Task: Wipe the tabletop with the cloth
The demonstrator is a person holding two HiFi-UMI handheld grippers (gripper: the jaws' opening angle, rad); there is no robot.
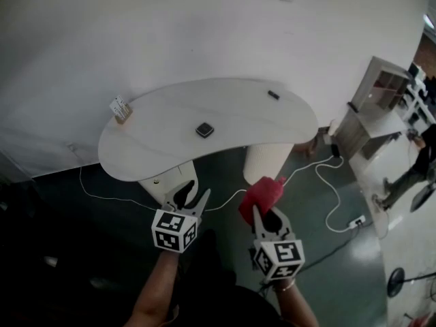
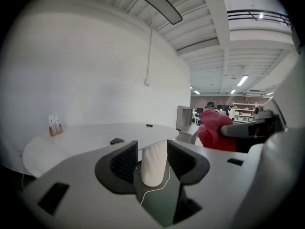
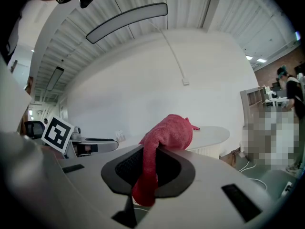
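Right gripper (image 1: 264, 215), lower centre: jaws clamped on red terry cloth (image 1: 262, 195); left gripper (image 1: 185, 197): jaws half apart, empty; white curved tabletop (image 1: 238, 114), centre

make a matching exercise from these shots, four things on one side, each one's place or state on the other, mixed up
1. cloth
2. black square
3. card stand
4. left gripper

A. middle of the table
B. jaws apart, nothing between them
C. held by the right gripper
D. left end of the table in the head view

Pairs: 1-C, 2-A, 3-D, 4-B
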